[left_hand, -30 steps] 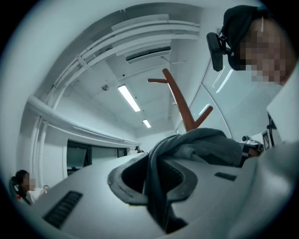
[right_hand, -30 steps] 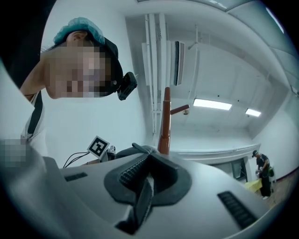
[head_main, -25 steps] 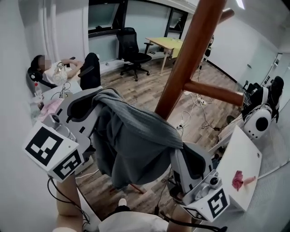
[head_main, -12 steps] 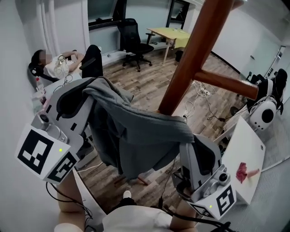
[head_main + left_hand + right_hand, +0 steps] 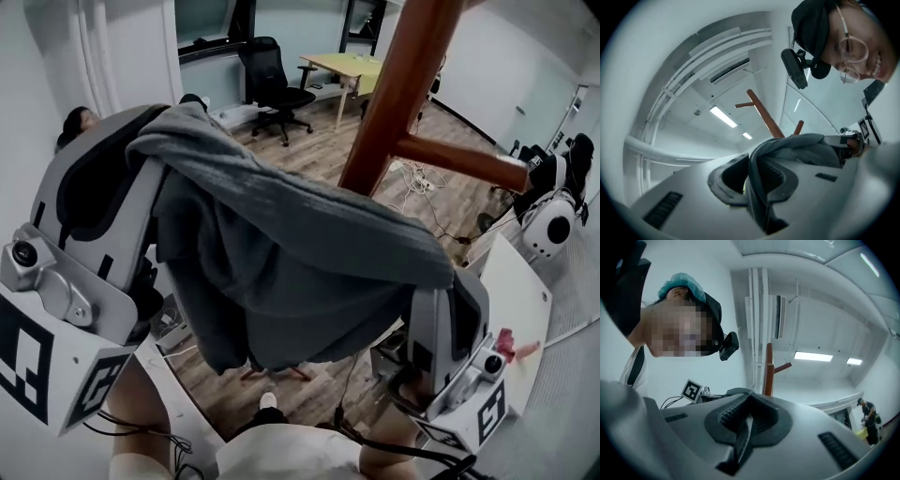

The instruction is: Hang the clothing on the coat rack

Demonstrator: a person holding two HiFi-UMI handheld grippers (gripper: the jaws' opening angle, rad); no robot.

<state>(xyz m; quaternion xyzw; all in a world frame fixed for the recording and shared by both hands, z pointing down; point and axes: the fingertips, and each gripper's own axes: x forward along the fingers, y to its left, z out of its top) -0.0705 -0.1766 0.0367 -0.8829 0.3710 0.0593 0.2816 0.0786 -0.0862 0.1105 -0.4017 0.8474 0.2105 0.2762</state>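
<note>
A grey garment (image 5: 300, 253) hangs stretched between my two grippers, its bulk sagging below them. The left gripper (image 5: 169, 127), high at the left, is shut on one end of the cloth; in the left gripper view the grey garment (image 5: 797, 147) bunches between the jaws of the left gripper (image 5: 752, 180). At the lower right the right gripper (image 5: 448, 291) is shut on the other end, and a thin dark strip of the garment (image 5: 742, 441) is pinched in the right gripper (image 5: 746, 420). The brown coat rack pole (image 5: 403, 84) stands just behind the garment, one peg (image 5: 459, 161) pointing right.
At the right stands a white table (image 5: 511, 291) with a pink object (image 5: 506, 345) on it. A black office chair (image 5: 272, 89) and a yellow desk (image 5: 352, 70) stand at the back. A person (image 5: 73, 122) lies at the far left. Cables cross the wood floor.
Both grippers have risen with the garment, the left one more and rolling as it went. The cloth now sits higher and spread wider in front of the rack pole.
</note>
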